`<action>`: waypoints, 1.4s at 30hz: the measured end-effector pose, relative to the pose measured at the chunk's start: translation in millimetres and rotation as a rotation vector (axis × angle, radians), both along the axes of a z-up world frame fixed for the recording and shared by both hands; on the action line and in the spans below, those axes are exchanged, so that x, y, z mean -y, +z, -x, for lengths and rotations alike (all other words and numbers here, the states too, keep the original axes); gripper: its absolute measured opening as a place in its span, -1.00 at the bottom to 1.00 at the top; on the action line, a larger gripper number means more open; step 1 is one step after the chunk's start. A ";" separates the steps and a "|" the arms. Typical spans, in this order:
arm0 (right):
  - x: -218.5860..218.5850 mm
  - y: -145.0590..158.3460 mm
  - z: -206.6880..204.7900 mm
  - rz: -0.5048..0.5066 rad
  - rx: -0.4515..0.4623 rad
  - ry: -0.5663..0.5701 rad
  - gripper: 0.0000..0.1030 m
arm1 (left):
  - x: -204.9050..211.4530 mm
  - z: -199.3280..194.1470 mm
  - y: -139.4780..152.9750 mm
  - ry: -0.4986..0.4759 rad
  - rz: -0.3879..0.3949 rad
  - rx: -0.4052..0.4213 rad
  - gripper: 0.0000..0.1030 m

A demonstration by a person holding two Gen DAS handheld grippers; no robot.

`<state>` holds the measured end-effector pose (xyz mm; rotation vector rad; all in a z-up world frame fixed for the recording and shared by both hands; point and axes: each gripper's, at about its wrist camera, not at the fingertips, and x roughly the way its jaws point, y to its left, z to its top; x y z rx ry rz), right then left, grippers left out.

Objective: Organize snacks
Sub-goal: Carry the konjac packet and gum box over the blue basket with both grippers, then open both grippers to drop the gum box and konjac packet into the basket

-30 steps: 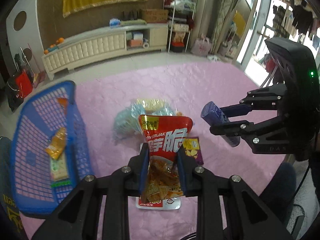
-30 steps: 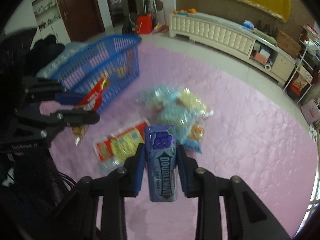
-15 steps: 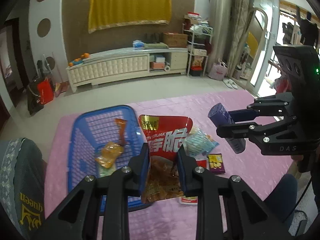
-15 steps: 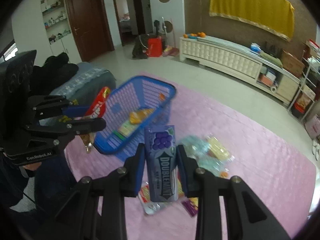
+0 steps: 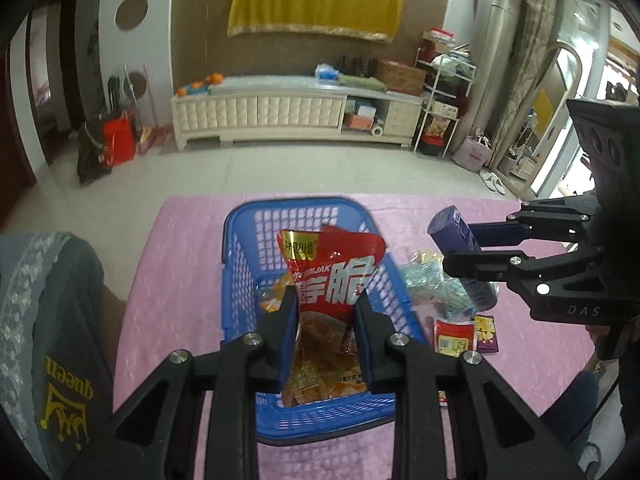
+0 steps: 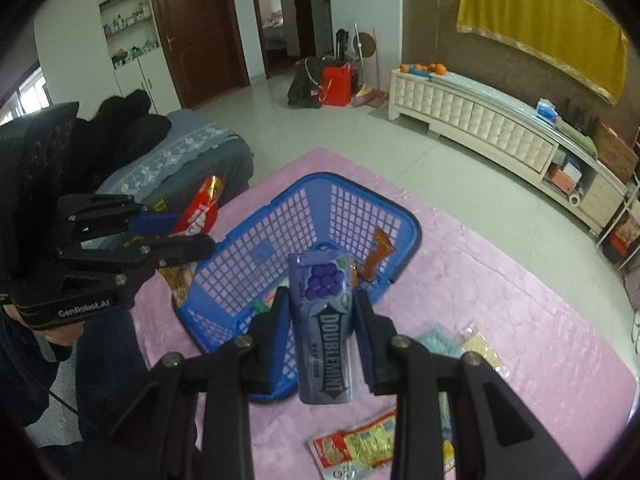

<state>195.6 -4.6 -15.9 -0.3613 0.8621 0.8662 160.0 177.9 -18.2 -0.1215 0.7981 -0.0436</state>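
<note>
Right wrist view: loose snack packets [image 6: 362, 446] beside blue basket [image 6: 414, 236].

Blue lattice basket [image 5: 240, 264]; red snack bag [image 5: 332, 276]; purple gum pack [image 6: 324, 320]; pink cloth [image 6: 520, 300]

Both grippers are black linkages with silver screws and blue pads; left gripper [image 6: 176, 236] reads "GenRobot.AI", right gripper [image 5: 464, 248] "DAS".

**Two wrist fisheyes looking down at one basket**

Each camera is sitting close behind its own fingers, looking steeply down. The left view is facing the blue basket [image 5: 240, 264] straight ahead, right gripper [image 5: 460, 248] off to its right. The right view is seeing that basket [image 6: 412, 236] ahead, left gripper [image 6: 180, 232] to its left.
</note>
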 end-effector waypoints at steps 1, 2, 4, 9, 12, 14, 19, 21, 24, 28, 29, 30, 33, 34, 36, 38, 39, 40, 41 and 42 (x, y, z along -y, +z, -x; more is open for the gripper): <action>-7.9 -4.4 -4.9 0.011 -0.012 0.002 -0.32 | -3.2 -2.6 -3.8 0.003 0.003 -0.011 -0.53; -14.1 -5.6 -7.2 0.015 -0.019 0.002 -0.32 | -7.7 -7.1 -8.5 0.004 0.004 -0.022 -0.53; -26.6 -13.7 -16.5 0.028 -0.040 -0.002 -0.32 | -14.7 -14.3 -14.6 0.008 0.006 -0.040 -0.53; -48.8 -30.0 -38.7 0.037 -0.089 -0.015 -0.32 | -21.0 -30.6 -27.4 0.003 0.011 -0.077 -0.53; -55.3 -39.2 -50.4 0.062 -0.101 -0.019 -0.32 | -22.4 -38.1 -30.8 -0.006 0.018 -0.091 -0.53; -60.4 -43.0 -56.1 0.067 -0.110 -0.018 -0.32 | -21.3 -43.7 -33.6 -0.011 0.016 -0.104 -0.52; -70.2 -55.3 -69.5 0.091 -0.119 -0.016 -0.32 | -15.5 -54.9 -41.1 -0.024 0.020 -0.128 -0.52; -74.0 -59.3 -73.3 0.097 -0.125 -0.015 -0.32 | -13.5 -58.2 -44.5 -0.032 0.019 -0.136 -0.51; -78.0 -65.9 -79.5 0.110 -0.126 -0.019 -0.32 | -12.7 -63.8 -47.7 -0.029 0.019 -0.153 -0.51; -84.0 -73.8 -88.4 0.113 -0.139 -0.020 -0.32 | -20.2 -68.5 -51.6 -0.027 0.025 -0.164 -0.51; -85.6 -75.1 -89.6 0.117 -0.138 -0.018 -0.32 | -21.5 -69.7 -52.7 -0.027 0.025 -0.166 -0.51; -86.7 -76.0 -91.0 0.120 -0.136 -0.017 -0.32 | -22.2 -70.6 -53.8 -0.025 0.025 -0.169 -0.51; -89.8 -80.0 -94.0 0.130 -0.135 -0.015 -0.32 | -25.8 -73.6 -57.7 -0.024 0.036 -0.177 -0.50; -90.8 -81.9 -94.3 0.134 -0.135 -0.015 -0.32 | -26.1 -74.4 -58.8 -0.025 0.035 -0.179 -0.50; -92.7 -85.2 -96.0 0.141 -0.134 -0.007 -0.32 | -25.6 -76.0 -60.8 -0.025 0.033 -0.183 -0.50; -95.2 -87.9 -97.8 0.151 -0.133 -0.007 -0.32 | -24.6 -77.0 -61.7 -0.026 0.036 -0.184 -0.50; -95.8 -89.4 -98.3 0.151 -0.135 -0.006 -0.32 | -23.8 -77.5 -62.3 -0.025 0.037 -0.185 -0.50; -96.4 -90.4 -98.5 0.150 -0.132 -0.003 -0.31 | -23.4 -78.1 -63.1 -0.025 0.038 -0.187 -0.50; -97.0 -91.0 -98.9 0.151 -0.127 -0.003 -0.31 | -23.2 -79.0 -63.7 -0.024 0.038 -0.190 -0.50; -97.2 -91.3 -99.3 0.146 -0.120 -0.004 -0.31 | -22.8 -79.2 -64.4 -0.025 0.038 -0.191 -0.50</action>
